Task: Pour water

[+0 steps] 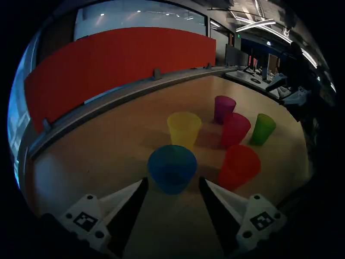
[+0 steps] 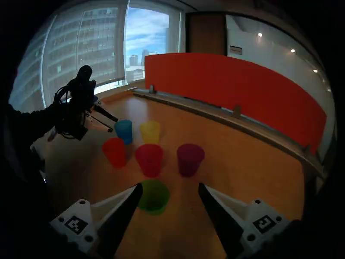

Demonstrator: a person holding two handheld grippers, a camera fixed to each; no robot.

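Six translucent plastic cups stand upright in a cluster on a wooden table. In the left gripper view the blue cup (image 1: 172, 167) is nearest, its base just between the tips of my left gripper (image 1: 173, 182), which is open and not pressing on it. Behind it stand the yellow cup (image 1: 184, 128), orange-red cup (image 1: 239, 166), red cup (image 1: 235, 128), purple cup (image 1: 224, 108) and green cup (image 1: 262, 128). In the right gripper view the green cup (image 2: 153, 196) sits just left of centre between the tips of my open right gripper (image 2: 169, 186). The left gripper (image 2: 114, 125) points at the blue cup (image 2: 124, 131).
A red divider panel (image 2: 241, 90) with a grey rail runs along the table's far edge. A dark-sleeved arm (image 2: 26, 125) holds the left gripper at the left. Bare tabletop (image 2: 250, 172) lies right of the cups. Windows (image 2: 86, 52) stand behind.
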